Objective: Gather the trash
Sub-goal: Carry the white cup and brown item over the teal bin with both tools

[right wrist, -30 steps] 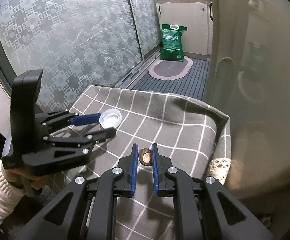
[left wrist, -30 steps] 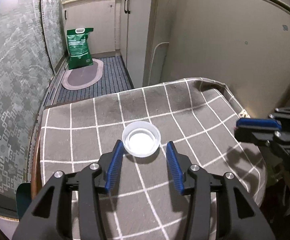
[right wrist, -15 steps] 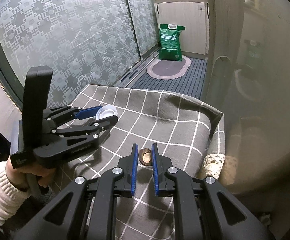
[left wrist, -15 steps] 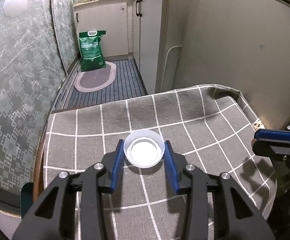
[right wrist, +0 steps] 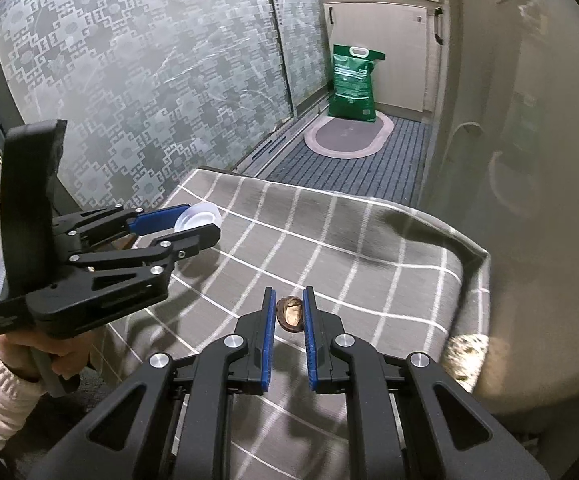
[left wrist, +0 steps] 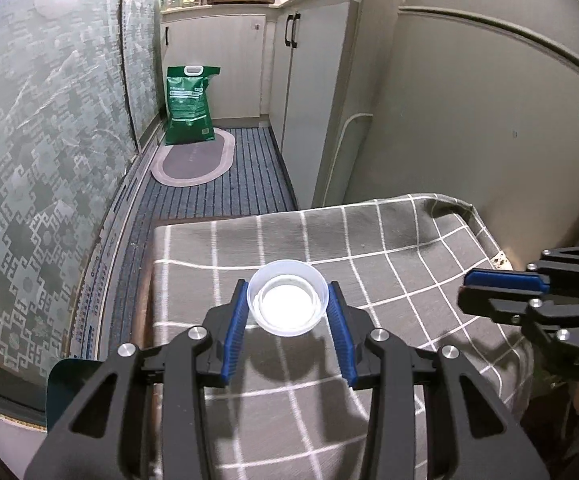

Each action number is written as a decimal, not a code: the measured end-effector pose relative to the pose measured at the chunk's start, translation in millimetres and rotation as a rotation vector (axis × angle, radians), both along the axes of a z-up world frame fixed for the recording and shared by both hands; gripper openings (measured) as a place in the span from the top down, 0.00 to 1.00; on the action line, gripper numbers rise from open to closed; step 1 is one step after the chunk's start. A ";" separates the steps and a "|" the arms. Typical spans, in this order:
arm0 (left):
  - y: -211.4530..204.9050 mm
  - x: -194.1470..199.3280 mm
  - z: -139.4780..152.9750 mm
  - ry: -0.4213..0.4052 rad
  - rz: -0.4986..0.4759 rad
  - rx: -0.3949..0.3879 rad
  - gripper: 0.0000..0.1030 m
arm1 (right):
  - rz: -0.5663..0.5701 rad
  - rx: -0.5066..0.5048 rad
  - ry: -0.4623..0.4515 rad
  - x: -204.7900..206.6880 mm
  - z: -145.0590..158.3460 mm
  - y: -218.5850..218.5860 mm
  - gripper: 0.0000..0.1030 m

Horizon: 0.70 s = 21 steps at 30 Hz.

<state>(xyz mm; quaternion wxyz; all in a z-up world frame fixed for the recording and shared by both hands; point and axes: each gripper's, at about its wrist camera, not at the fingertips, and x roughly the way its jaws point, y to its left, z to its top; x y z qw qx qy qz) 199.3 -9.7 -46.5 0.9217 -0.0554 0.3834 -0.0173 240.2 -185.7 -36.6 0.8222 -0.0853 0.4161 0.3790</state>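
Observation:
A small clear plastic cup (left wrist: 287,298) with a white bottom is held between the blue pads of my left gripper (left wrist: 287,300), lifted above the grey checked tablecloth (left wrist: 389,248). It also shows in the right wrist view (right wrist: 198,216), inside the left gripper (right wrist: 193,226). My right gripper (right wrist: 289,312) is shut on a brown nutshell-like scrap (right wrist: 289,313) and holds it over the tablecloth (right wrist: 329,232). In the left wrist view the right gripper (left wrist: 501,292) is at the right edge, with the scrap hidden.
A green bag (left wrist: 190,104) stands on an oval mat (left wrist: 195,158) on the striped floor beyond the table. Frosted patterned sliding doors (right wrist: 129,80) run along the left. White cabinets (left wrist: 309,80) and a pale wall are on the right.
My left gripper closed on the cup and raised it off the tablecloth. My right gripper stayed shut on the brown scrap and lifted slightly.

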 end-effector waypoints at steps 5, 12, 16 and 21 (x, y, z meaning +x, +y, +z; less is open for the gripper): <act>20.6 -12.8 9.6 -0.012 0.016 -0.032 0.60 | 0.025 -0.003 -0.007 -3.4 5.0 22.3 0.88; 58.9 -29.0 17.9 -0.027 0.070 -0.029 0.60 | 0.065 -0.006 -0.015 -10.1 10.8 55.1 0.88; 81.9 -38.4 17.8 -0.023 0.097 -0.026 0.60 | 0.086 -0.001 -0.020 -13.9 16.1 72.3 0.88; 105.4 -51.6 7.8 0.011 0.118 -0.001 0.60 | 0.112 0.004 -0.027 -19.2 20.7 91.0 0.88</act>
